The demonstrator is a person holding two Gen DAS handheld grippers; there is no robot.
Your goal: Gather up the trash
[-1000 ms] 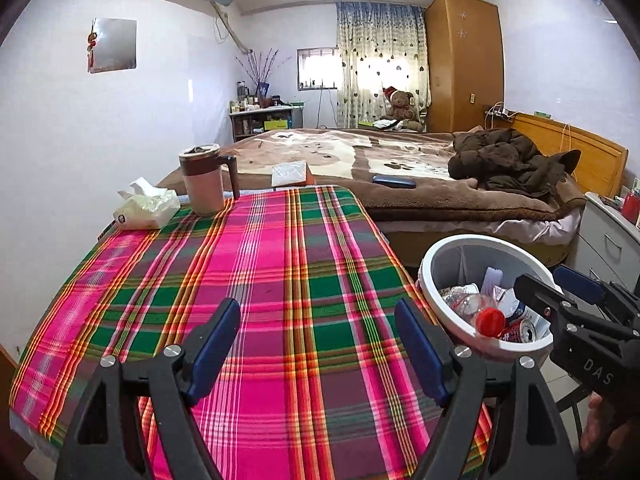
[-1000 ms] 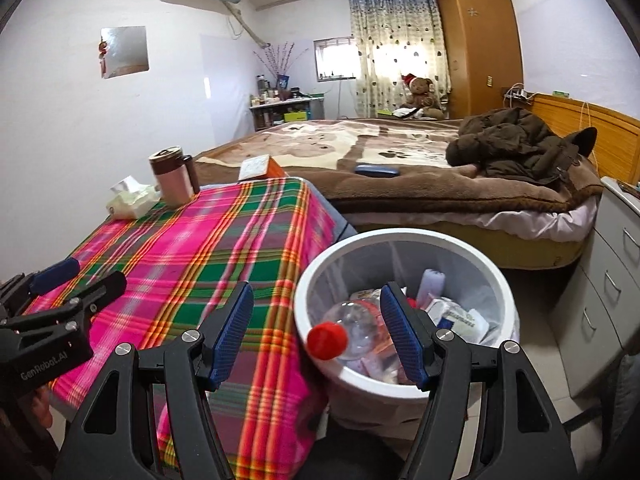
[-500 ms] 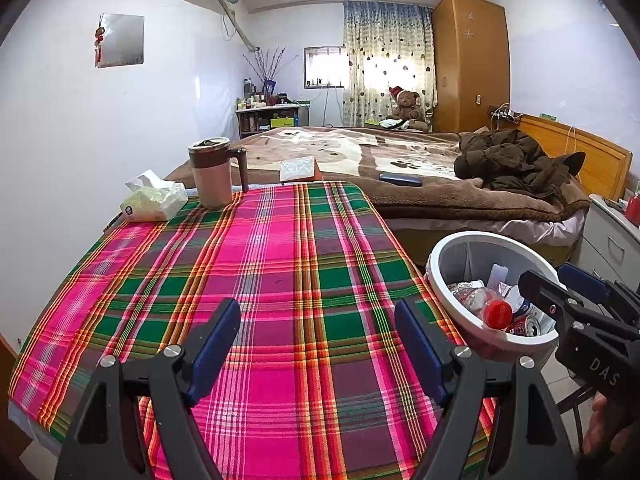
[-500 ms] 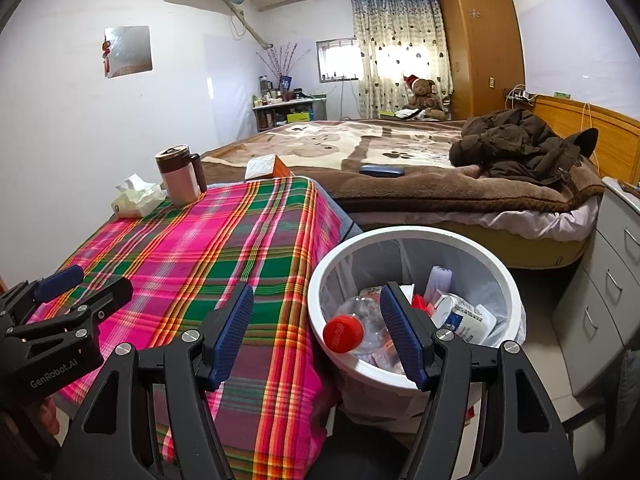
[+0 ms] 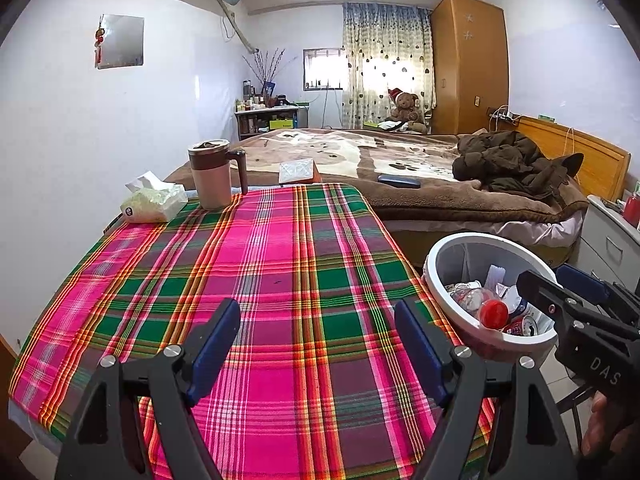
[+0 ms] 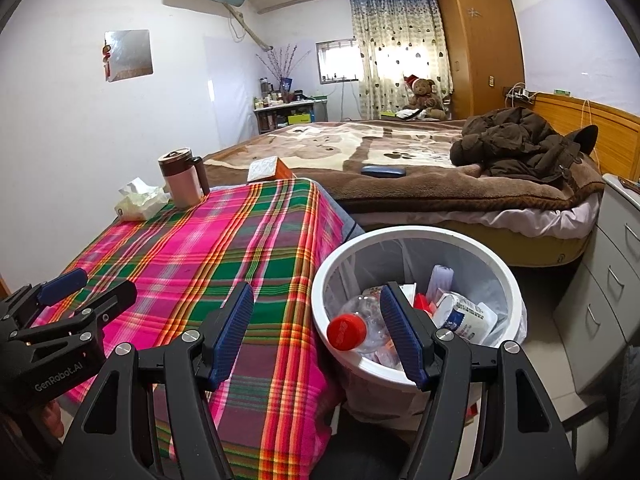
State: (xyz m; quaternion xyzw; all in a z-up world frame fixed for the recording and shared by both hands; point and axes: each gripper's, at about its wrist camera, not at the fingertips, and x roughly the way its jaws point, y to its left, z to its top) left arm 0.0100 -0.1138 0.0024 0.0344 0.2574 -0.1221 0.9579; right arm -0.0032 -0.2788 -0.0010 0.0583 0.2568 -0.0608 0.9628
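**Trash bin filled beside plaid table, both grippers empty**

The table (image 5: pixel 280 280) carries a woven plaid cloth in pink, green and orange, lying flat with its edge draped over the near side. At its far end stand a cylindrical lidded mug (image 5: pixel 212 176) with a dark handle and, just beside it, a soft tissue pack (image 5: pixel 154 200) with 1 sheet pulled up. The round white plastic trash bin (image 6: pixel 400 236) sits on the floor against the table's right edge; its thin translucent liner holds a clear crumpled bottle with a red cap (image 6: pixel 352 330), a white printed packet (image 6: pixel 468 316) and other wrappers.

The right wrist view looks down into the bin and shows the liner wall. Only the left wrist view shows a drink can (image 5: pixel 524 324) at the bin's near rim and the whole cloth surface.

The left gripper (image 5: pixel 320 348) hangs over the near part of the cloth, pointing slightly downward, its blue ribbed pads (image 5: pixel 214 344) spread apart with nothing between them. The right gripper (image 6: pixel 316 336) is held over the bin's near-left rim at a similar tilt, pads likewise apart and clamping nothing
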